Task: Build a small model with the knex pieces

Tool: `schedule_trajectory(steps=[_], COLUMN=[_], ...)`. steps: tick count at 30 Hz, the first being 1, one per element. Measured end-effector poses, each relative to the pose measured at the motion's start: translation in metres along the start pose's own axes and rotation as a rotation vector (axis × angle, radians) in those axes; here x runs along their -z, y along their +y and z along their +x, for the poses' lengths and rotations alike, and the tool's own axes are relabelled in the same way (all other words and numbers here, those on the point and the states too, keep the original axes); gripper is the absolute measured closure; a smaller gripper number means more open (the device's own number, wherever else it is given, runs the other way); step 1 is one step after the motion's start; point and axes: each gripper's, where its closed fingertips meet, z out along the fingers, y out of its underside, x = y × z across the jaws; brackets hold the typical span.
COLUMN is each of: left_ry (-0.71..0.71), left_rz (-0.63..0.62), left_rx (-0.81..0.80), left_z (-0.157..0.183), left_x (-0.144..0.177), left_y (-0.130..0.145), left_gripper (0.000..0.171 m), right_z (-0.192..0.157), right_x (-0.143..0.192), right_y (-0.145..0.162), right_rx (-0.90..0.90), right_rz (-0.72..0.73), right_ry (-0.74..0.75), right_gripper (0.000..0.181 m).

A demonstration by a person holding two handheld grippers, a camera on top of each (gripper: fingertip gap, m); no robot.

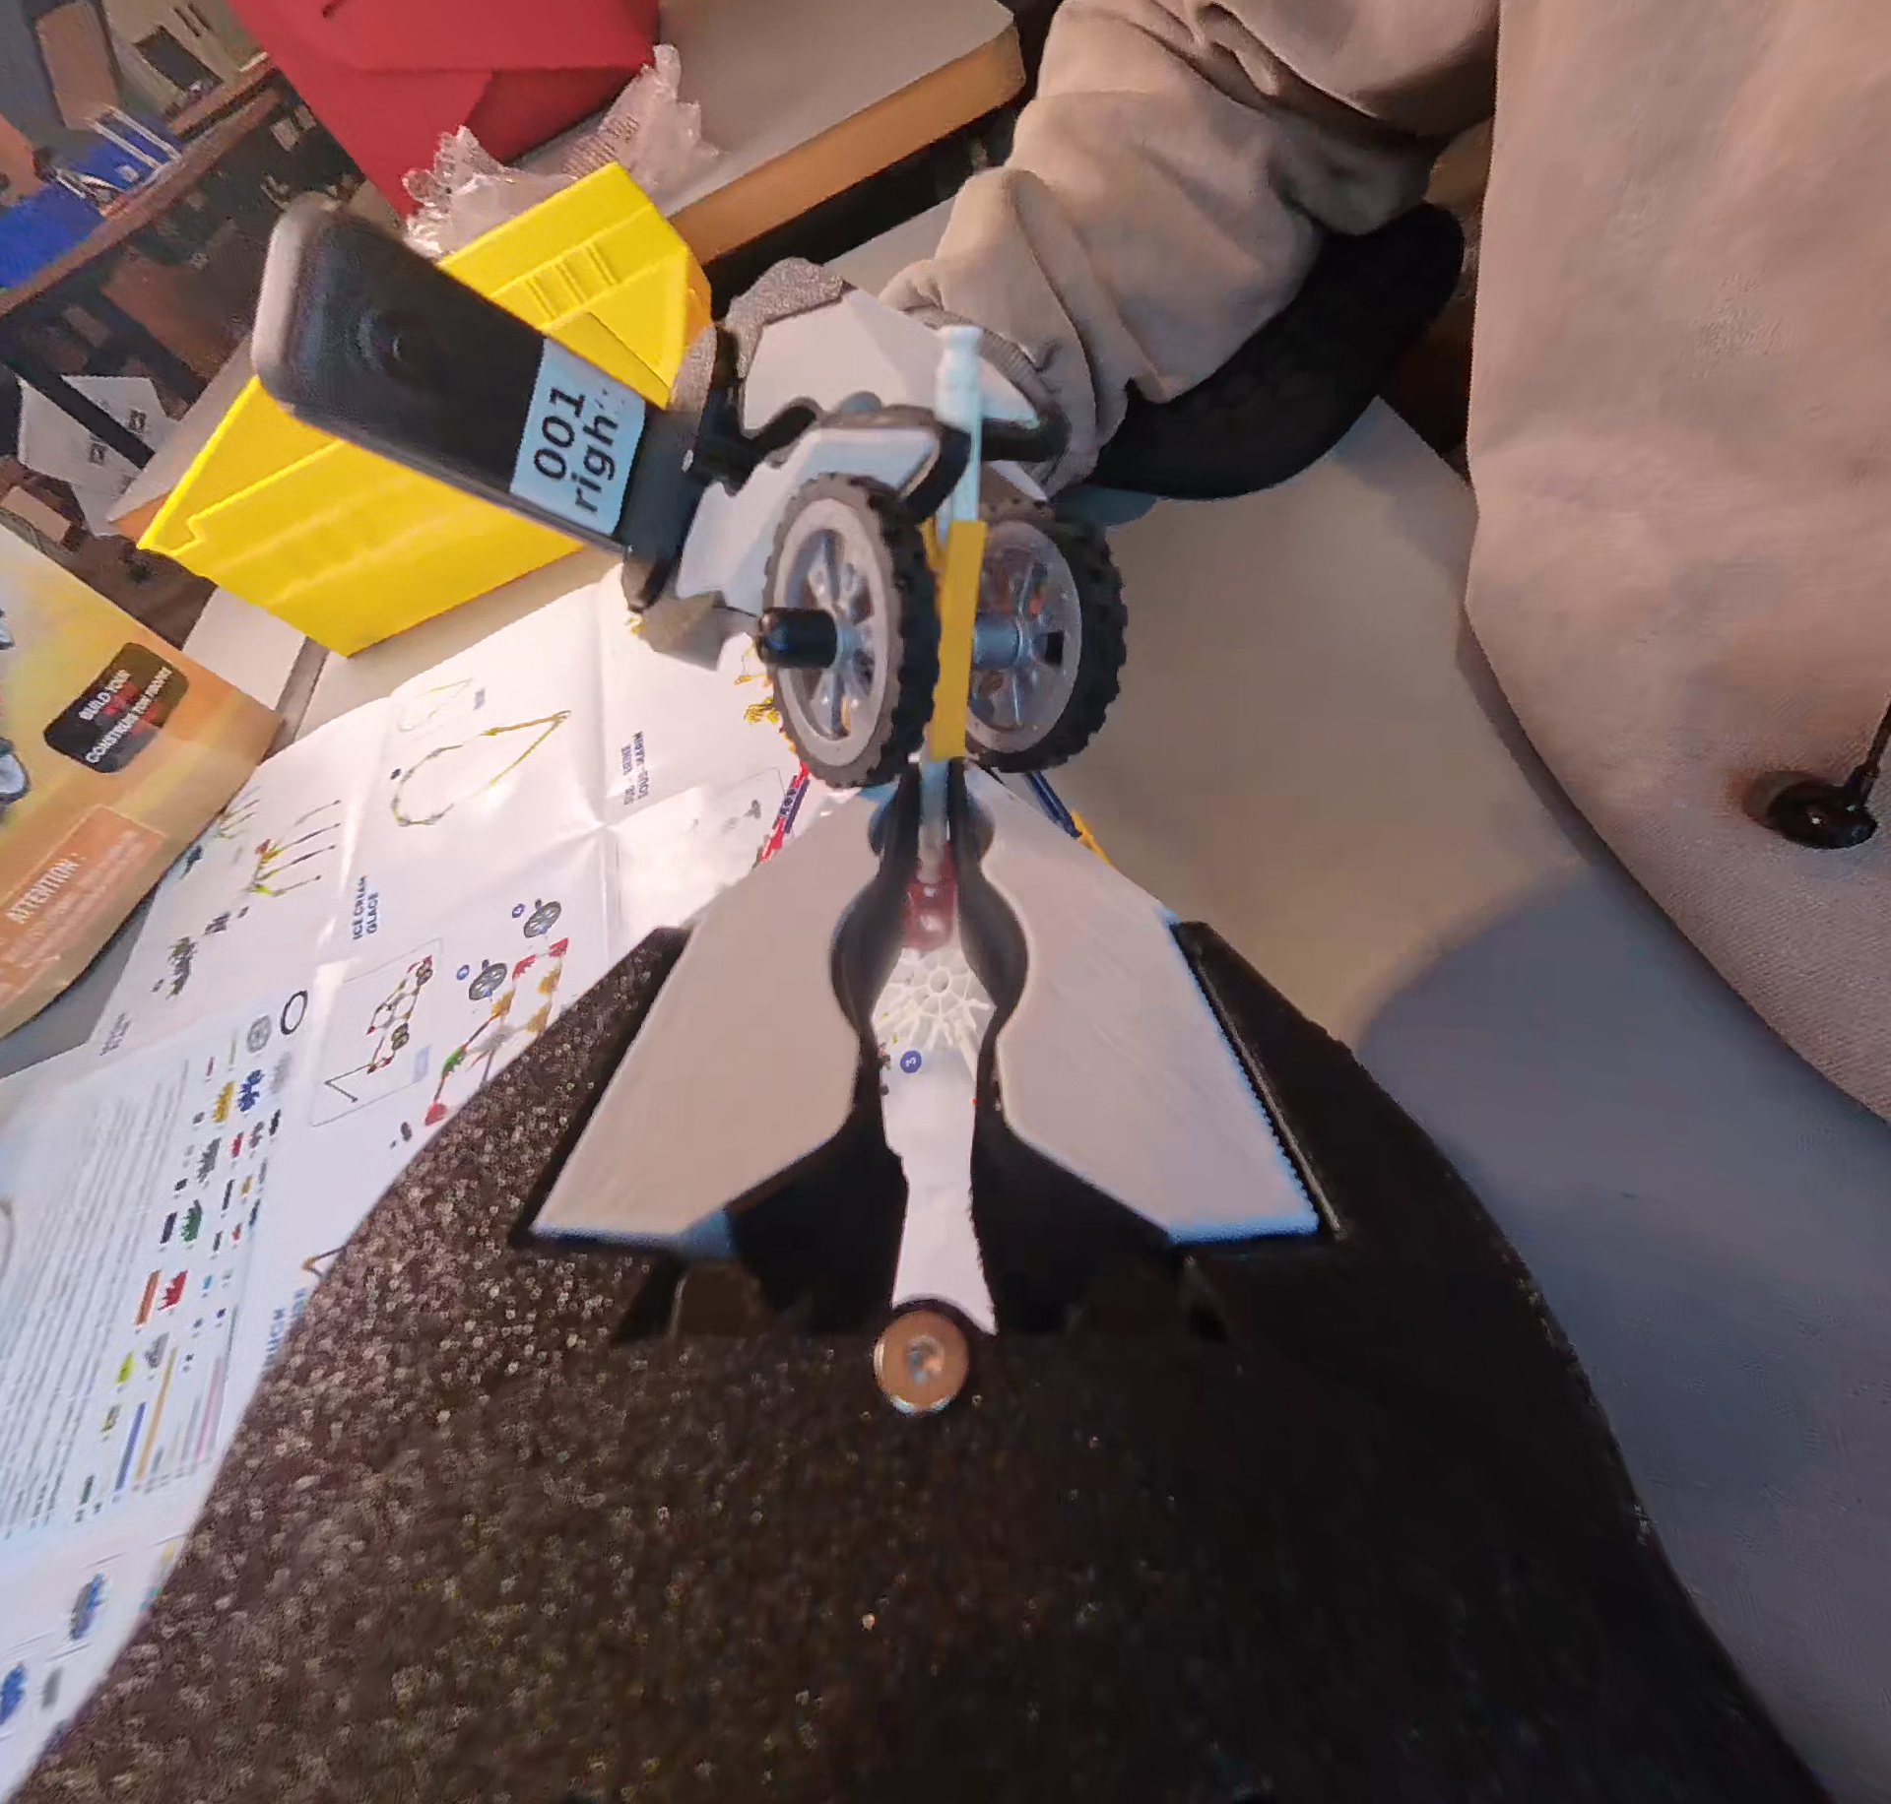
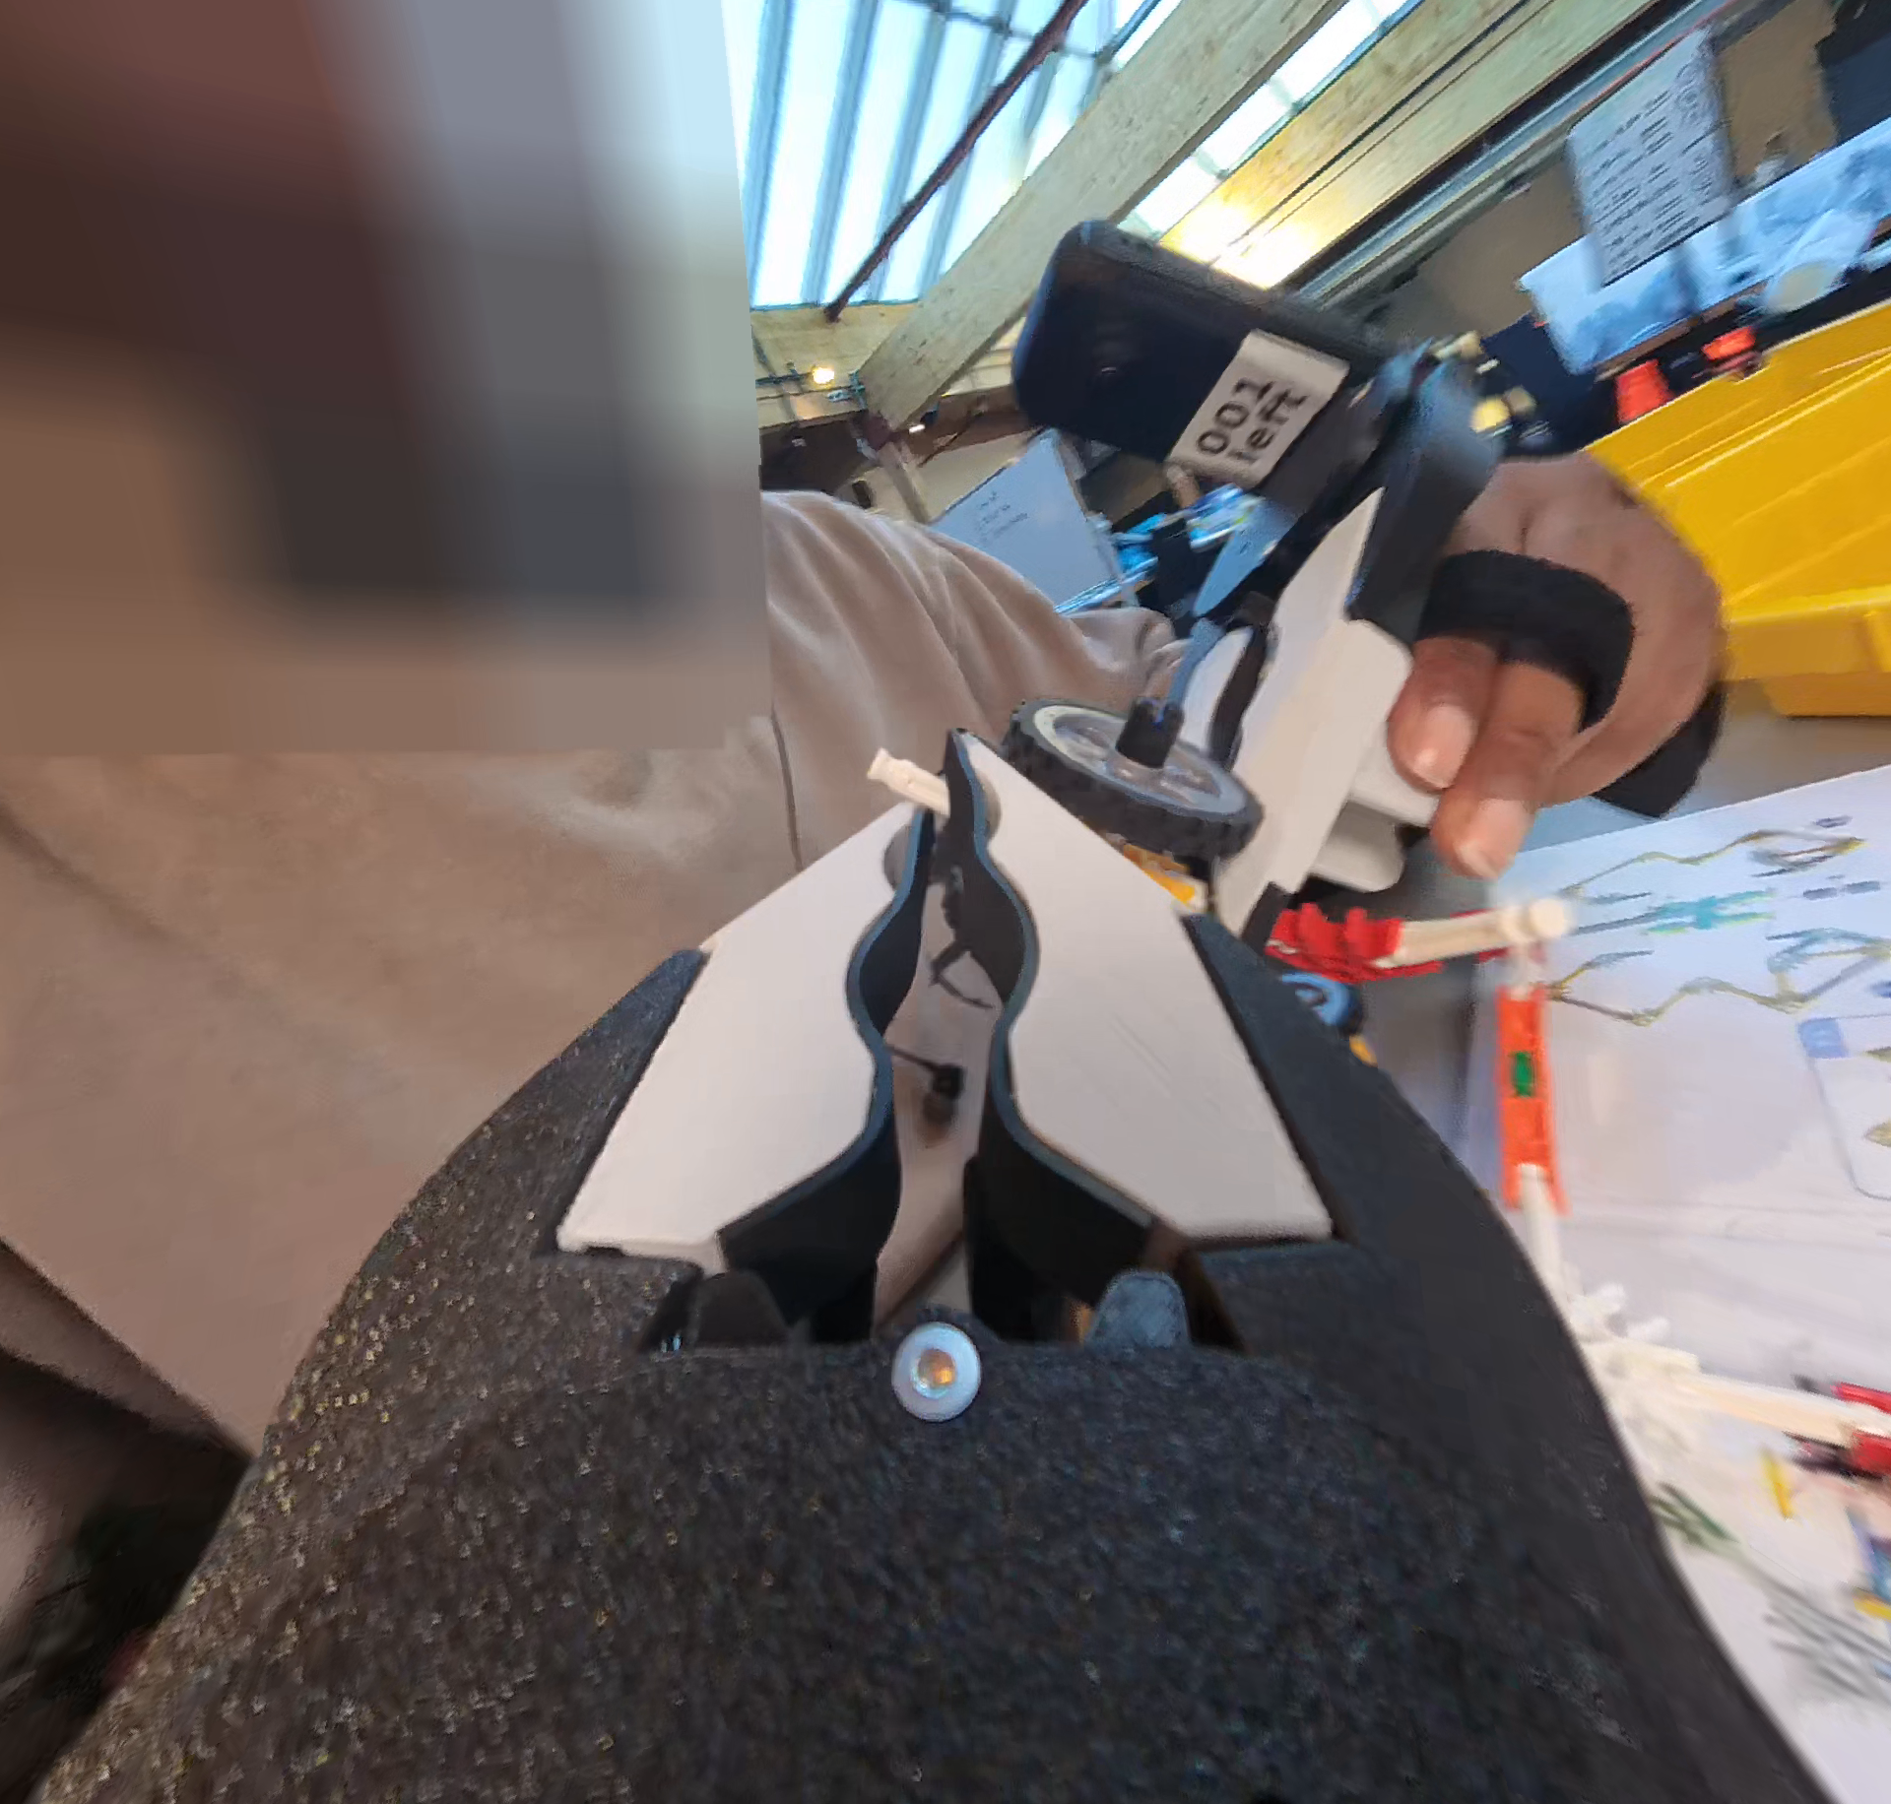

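A small toy build has two grey wheels with black tyres (image 1: 849, 619) on one axle, a yellow strip (image 1: 957, 650) between them and a thin white rod (image 1: 962, 374) running through. My left gripper (image 1: 933, 814) is shut on the rod's lower end, just below the wheels; a dark red connector (image 1: 931, 911) shows between its fingers. My right gripper (image 2: 947, 814) is shut on the rod's other end, whose tip (image 2: 906, 773) sticks out past the fingers. One wheel (image 2: 1136, 783) sits just beyond. Each gripper faces the other, the build held between them above the table.
A printed instruction sheet (image 1: 460, 834) covers the table below. A yellow bin (image 1: 409, 486), a red box (image 1: 430, 26) and an orange-brown cardboard box (image 1: 92, 783) stand behind and left. Loose orange (image 2: 1525, 1069) and white (image 2: 1637, 1366) parts lie on the sheet. The person's beige sleeve (image 1: 1177, 169) is close on the right. The tips of one gripper are about 6 centimetres away from the tips of the other.
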Motion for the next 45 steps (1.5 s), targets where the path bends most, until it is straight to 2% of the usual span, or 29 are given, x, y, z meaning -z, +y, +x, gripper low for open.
schedule_trajectory(steps=[3,11,14,17,21,27,36,41,45], left_ry=[0.01,0.053,0.1,0.129,0.13,0.086,0.004,-0.039,-0.108], left_rz=[0.062,0.117,0.136,0.118,0.09,-0.039,-0.177,-0.179,-0.099], left_rx=[0.142,0.3,0.379,0.439,0.436,0.279,0.073,-0.01,-0.042], left_z=[-0.006,-0.006,-0.002,-0.001,-0.001,0.004,0.001,-0.001,-0.009], left_x=[0.003,0.002,0.001,-0.002,-0.003,-0.005,-0.004,-0.003,-0.004], left_y=[0.001,0.01,0.011,0.016,0.02,0.027,0.034,0.031,0.018], left_gripper=[0.169,0.169,0.168,0.167,0.167,0.169,0.169,0.169,0.169], right_z=[0.018,0.032,0.036,0.039,0.04,0.037,0.037,0.032,0.021], right_x=[0.015,0.017,0.016,0.017,0.019,0.02,0.023,0.02,0.012], right_y=[-0.017,-0.011,-0.011,-0.007,-0.004,0.004,0.005,0.001,-0.009], right_rx=[0.119,0.533,0.653,0.645,0.532,0.288,0.055,-0.025,-0.063], right_rz=[0.023,-0.22,-0.301,-0.341,-0.321,-0.191,-0.02,0.061,0.147], right_ry=[0.198,0.52,0.602,0.621,0.591,0.432,0.278,0.203,0.108], right_gripper=[0.172,0.169,0.178,0.178,0.178,0.177,0.175,0.174,0.176])
